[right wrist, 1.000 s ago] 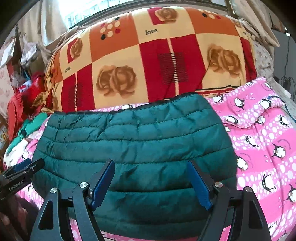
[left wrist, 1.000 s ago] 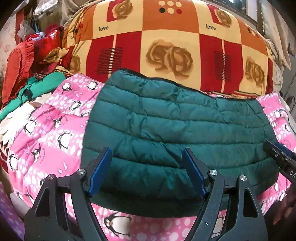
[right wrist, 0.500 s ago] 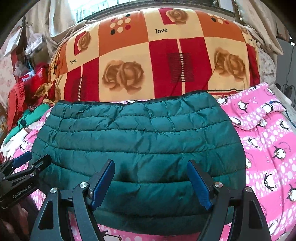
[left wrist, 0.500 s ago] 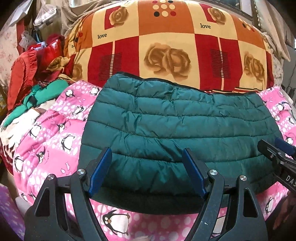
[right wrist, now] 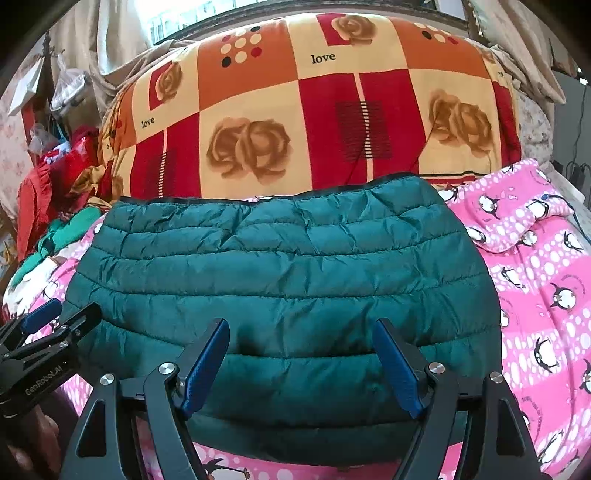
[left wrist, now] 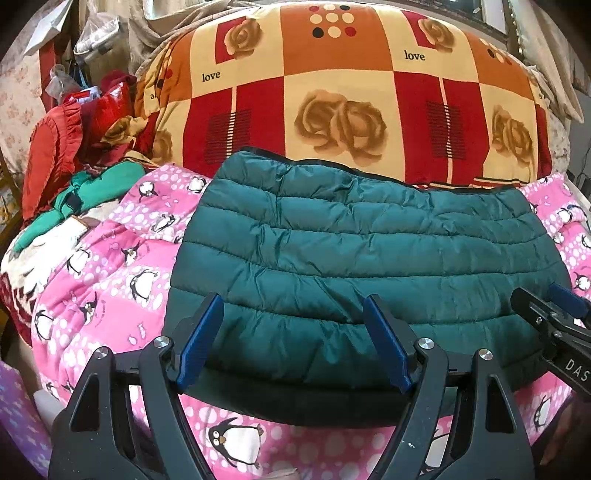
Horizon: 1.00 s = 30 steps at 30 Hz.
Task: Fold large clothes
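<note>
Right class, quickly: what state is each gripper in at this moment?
Left gripper: open, holding nothing, poised above the green puffer jacket.
Right gripper: open, holding nothing, above the same jacket.

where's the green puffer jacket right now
The green puffer jacket lies folded mid-frame in both wrist views on the pink penguin blanket, just in front of the rose-patterned quilt.

Background. A bed under a pink penguin-print blanket (left wrist: 110, 280); behind it a rolled quilt (left wrist: 343, 96) in red, orange and cream squares with roses. Left, heaped red and green clothes (left wrist: 66, 173). A daylit window (right wrist: 192, 18) and beige curtains (right wrist: 110, 44) above.
</note>
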Tool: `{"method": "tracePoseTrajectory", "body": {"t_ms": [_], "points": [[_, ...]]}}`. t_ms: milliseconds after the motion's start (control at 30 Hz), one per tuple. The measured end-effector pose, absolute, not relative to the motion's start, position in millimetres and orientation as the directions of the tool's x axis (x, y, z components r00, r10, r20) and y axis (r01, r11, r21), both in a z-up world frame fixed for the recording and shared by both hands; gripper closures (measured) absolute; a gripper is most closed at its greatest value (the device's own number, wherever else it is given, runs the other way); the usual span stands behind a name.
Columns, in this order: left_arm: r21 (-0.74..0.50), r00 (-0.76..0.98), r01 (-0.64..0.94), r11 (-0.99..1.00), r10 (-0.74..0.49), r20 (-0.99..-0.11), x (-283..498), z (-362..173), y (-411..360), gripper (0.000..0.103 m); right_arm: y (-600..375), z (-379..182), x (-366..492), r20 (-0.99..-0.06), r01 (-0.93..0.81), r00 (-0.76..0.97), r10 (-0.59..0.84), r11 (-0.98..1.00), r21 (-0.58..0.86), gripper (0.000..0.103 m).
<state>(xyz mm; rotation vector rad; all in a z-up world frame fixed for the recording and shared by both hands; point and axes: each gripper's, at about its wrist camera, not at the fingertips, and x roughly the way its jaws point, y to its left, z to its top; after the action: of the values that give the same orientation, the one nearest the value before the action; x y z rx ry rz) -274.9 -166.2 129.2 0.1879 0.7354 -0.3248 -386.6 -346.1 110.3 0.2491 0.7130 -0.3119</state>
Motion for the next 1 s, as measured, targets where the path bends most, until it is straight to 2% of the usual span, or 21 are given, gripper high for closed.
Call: {"method": "tracePoseTrajectory", "body": {"t_ms": [1000], "points": [[0.029,0.678,0.369,0.929,-0.248,-0.692,-276.1,125.4,-171.6,0.024,-343.8,104.4,-382.5,-0.693,0.373,0.688,-0.215,0.924,0.084,0.024]]}}
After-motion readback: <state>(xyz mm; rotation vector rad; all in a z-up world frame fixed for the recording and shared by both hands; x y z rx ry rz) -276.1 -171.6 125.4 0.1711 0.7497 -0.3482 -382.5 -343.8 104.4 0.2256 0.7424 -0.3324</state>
